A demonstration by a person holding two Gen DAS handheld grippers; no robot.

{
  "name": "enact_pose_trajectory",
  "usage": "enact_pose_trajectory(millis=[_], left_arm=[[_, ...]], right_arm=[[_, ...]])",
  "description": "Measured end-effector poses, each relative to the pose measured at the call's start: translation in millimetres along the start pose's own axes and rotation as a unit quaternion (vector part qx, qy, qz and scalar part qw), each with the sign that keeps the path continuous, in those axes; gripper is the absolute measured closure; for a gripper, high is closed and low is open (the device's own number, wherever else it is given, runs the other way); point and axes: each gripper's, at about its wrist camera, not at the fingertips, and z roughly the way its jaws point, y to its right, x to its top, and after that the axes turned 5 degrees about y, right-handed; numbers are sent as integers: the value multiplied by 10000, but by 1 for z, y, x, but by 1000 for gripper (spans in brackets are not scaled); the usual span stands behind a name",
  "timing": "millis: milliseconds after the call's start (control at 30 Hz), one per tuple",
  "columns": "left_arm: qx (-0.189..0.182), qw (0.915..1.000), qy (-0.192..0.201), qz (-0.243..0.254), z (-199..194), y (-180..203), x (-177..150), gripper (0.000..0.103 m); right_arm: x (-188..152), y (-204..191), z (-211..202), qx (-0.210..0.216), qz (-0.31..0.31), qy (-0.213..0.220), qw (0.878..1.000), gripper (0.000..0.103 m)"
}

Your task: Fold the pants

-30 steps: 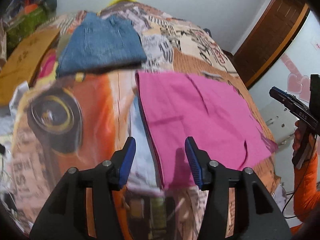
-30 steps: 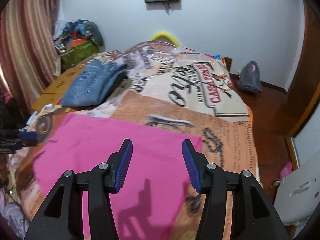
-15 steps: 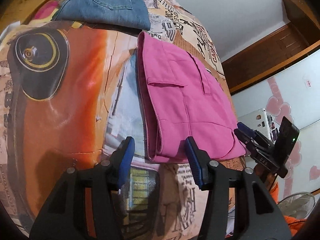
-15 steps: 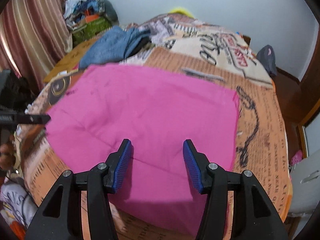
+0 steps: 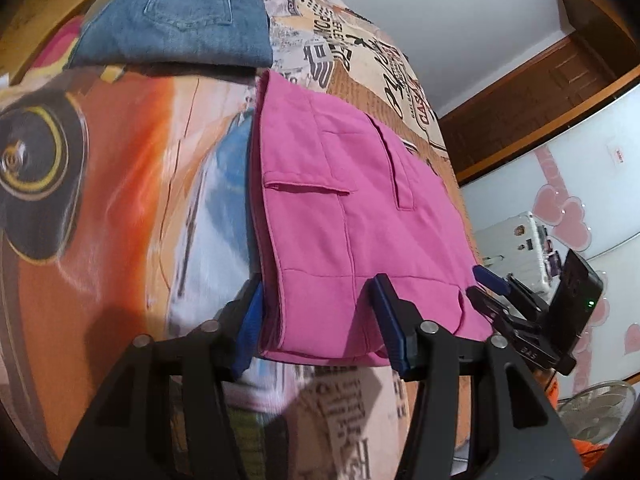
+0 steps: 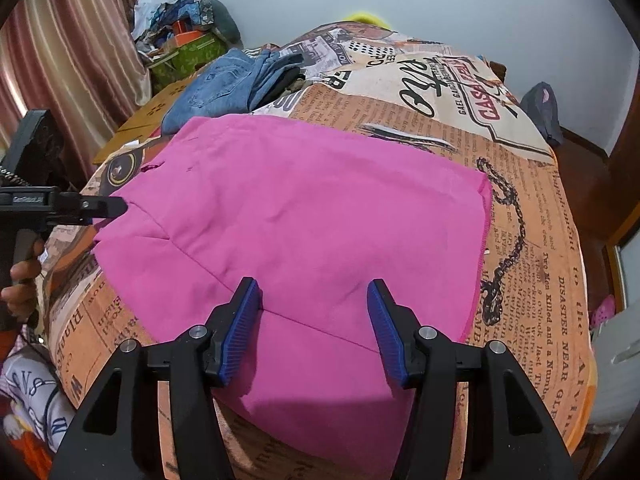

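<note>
Pink pants (image 5: 352,216) lie folded flat on a printed bedspread (image 5: 120,184), pocket side up. My left gripper (image 5: 320,320) is open, its jaws straddling the near left corner of the pants. My right gripper (image 6: 316,324) is open, its jaws low over the near edge of the pink pants (image 6: 304,224). The right gripper also shows in the left wrist view (image 5: 486,290) at the near right corner. The left gripper shows in the right wrist view (image 6: 116,206) at the pants' left edge.
Folded blue jeans (image 5: 180,20) lie at the far side of the bed, also in the right wrist view (image 6: 224,88). A pile of clutter (image 6: 184,40) and curtains (image 6: 68,60) stand at the left. A dark bag (image 6: 544,108) sits on the floor at right.
Both grippers have dropped lower and closer to the near edge of the pink pants. The left jaws now straddle its corner. Both stay open.
</note>
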Motion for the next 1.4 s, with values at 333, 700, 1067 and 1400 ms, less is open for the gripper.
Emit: enact_pose_trajectory(millis=[333, 700, 1067, 1400], left_arm=[[777, 9888, 694, 1069, -30, 39, 2, 87], [1551, 9571, 1500, 1933, -98, 64, -16, 87], [1451, 9483, 1699, 2252, -123, 87, -15, 88], [1560, 9312, 1574, 2892, -111, 129, -9, 88]], right_arm=[[6, 0, -3, -47, 101, -99, 9999, 51], [45, -49, -10, 428, -82, 406, 9982, 51], [39, -122, 50, 1096, -701, -286, 9911, 51], [29, -83, 2, 774, -488, 88, 9958, 51]])
